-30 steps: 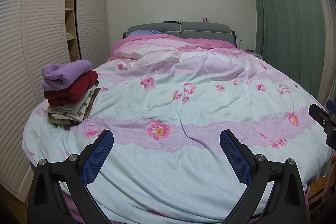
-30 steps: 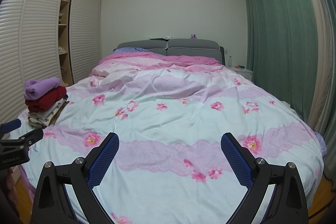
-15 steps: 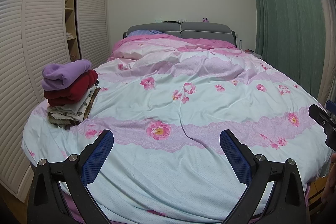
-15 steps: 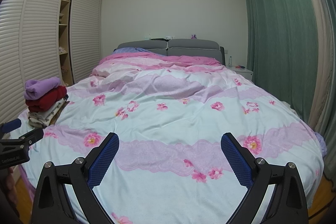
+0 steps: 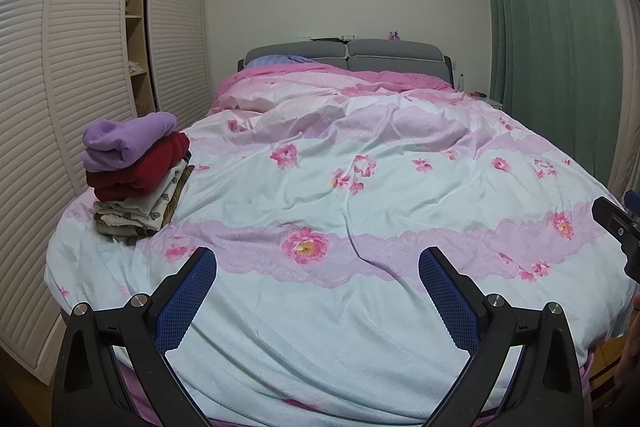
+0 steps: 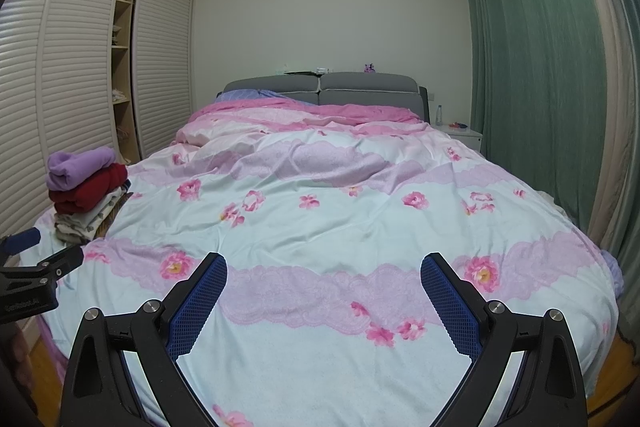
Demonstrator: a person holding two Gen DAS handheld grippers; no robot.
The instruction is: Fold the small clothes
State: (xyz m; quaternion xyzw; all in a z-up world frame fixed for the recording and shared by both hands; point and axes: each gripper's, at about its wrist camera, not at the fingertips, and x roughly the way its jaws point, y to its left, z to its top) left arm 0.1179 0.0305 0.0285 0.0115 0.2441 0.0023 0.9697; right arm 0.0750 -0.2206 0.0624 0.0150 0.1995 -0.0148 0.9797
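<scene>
Left hand-held gripper [image 5: 318, 259] spread wide, right hand-held gripper [image 6: 324, 265] likewise

Both grippers, the left gripper [image 5: 318, 263] and the right gripper [image 6: 323, 269], have black angular plastic frames, silver round screws at the joints, and blue cross-hatched fingertip pads [image 5: 188, 301].

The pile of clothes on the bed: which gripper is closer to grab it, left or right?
Left, probably. The pile of clothes sits at the bed's left edge, nearer the left gripper. The right gripper faces the bed's middle, farther away. Both are open, holding nothing.
</scene>
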